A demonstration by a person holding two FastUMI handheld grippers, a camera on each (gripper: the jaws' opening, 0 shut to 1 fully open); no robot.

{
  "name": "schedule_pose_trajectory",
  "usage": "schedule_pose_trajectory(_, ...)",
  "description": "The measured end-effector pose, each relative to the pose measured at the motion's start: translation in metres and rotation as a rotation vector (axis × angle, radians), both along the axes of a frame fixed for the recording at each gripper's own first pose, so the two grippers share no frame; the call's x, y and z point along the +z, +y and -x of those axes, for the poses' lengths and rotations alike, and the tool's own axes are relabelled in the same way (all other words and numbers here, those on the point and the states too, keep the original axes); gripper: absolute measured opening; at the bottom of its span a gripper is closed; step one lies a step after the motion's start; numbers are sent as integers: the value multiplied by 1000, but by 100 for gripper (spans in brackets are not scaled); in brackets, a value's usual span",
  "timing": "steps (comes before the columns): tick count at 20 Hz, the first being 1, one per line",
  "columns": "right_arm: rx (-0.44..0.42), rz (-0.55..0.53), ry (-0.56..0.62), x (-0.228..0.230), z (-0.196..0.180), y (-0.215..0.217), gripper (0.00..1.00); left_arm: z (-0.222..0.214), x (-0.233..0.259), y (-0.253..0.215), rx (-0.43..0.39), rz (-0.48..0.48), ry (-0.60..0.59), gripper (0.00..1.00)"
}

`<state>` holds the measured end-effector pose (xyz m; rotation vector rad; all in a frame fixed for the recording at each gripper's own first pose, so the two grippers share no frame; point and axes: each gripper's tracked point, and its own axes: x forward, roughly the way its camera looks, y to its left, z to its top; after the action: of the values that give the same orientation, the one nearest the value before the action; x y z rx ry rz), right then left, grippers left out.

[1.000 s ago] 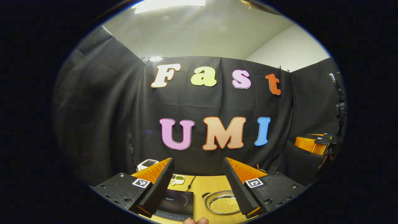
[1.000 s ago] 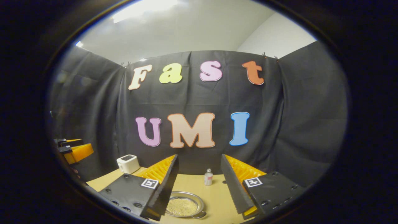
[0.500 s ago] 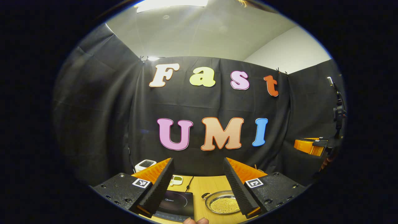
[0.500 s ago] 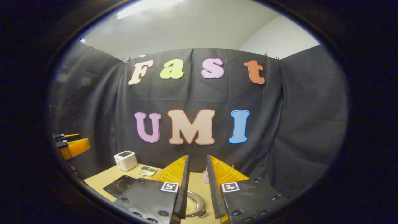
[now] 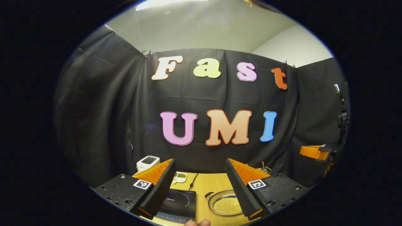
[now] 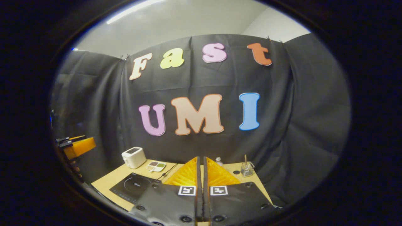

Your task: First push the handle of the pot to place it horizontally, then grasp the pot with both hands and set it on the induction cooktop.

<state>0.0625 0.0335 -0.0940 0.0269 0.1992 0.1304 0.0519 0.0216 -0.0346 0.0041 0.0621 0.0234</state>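
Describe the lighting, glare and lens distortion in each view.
Left gripper view: ceiling light blown out at top, wall cloth bowed by fisheye, table evenly lit. Right gripper view: ceiling strip glares, edges dim and soft, toaster sharp.

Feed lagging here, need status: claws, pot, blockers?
Left claw open, above table. Right claw shut, empty. Pot on table beside cooktop, not gripped. Nothing between them.

right tongs (image 6: 201,175) closed, empty, above table (image 6: 108,180) beside induction cooktop (image 6: 133,186)
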Motion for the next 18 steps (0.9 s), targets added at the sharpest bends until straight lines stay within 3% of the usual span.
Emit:
schedule_pose_trajectory(1,27,2,16,-8,-7,0,3,-6,-2,-4,7,0,4,99)
schedule_pose_trajectory(2,47,1,38,-18,-15,1,0,-11,-6,-6,17,-3,15,92)
schedule_pose_trajectory(10,204,-49,192,-112,-58,-9,2,-35,-36,-16,126,-39,103,96)
schedule_pose_trajectory(14,291,-68,277,-165,-60,-3,2,-38,-52,-25,161,-85,157,96)
schedule_pose_trajectory(18,350,-44,392,-221,-52,4,2,-47,-69,-24,173,-73,212,96)
